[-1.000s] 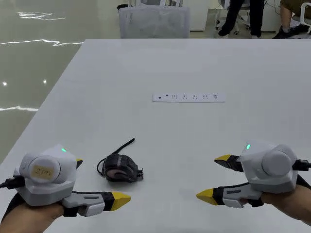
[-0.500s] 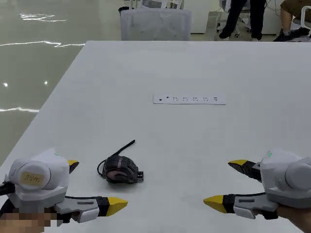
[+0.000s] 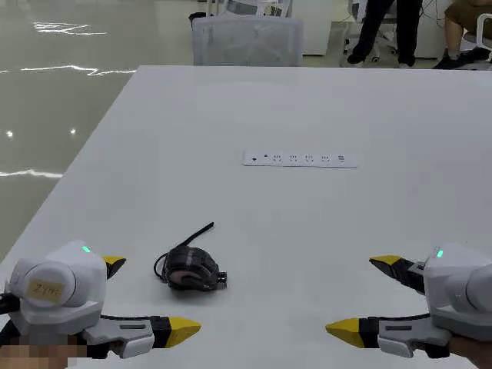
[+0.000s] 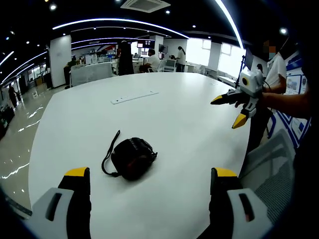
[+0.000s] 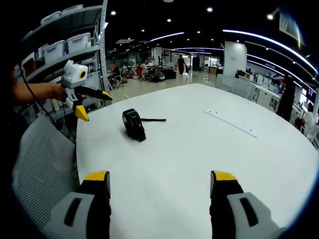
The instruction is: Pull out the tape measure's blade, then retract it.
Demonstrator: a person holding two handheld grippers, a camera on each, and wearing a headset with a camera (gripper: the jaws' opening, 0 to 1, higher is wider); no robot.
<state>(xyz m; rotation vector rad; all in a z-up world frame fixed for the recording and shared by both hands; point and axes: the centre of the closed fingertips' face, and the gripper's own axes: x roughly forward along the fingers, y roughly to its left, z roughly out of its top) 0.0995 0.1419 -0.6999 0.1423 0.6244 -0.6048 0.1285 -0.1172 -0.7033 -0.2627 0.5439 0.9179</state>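
Position of the left hand-held gripper (image 3: 152, 297): near the lower left edge of the white worktop (image 3: 307, 92) in the head view, held in a hand. Its two yellow-tipped jaws are spread wide apart and point right. Nothing lies between them, so this unit is released. A green indicator lamp glows on its white housing.

The tape measure (image 3: 187, 269) rests on the worktop just beside the left hand-held gripper, to the right of its upper jaw tip, and touches neither jaw. The case is black and rounded. A black wrist strap (image 3: 196, 233) loops from the case and trails away toward the far side of the worktop. A small tab projects from the right side of the case. In the left gripper view the tape measure lies ahead of the jaws, nearer the left jaw.

A white power strip (image 3: 300, 159) lies flat near the middle of the worktop, well apart from the tape measure. A grey mesh chair (image 3: 246, 40) stands at the far edge.

The right hand-held gripper (image 3: 361, 295) sits near the lower right edge of the worktop, well apart from the tape measure. Its jaws point left toward the tape measure and are spread wide with nothing between them, so it too is released. Its green lamp is lit.
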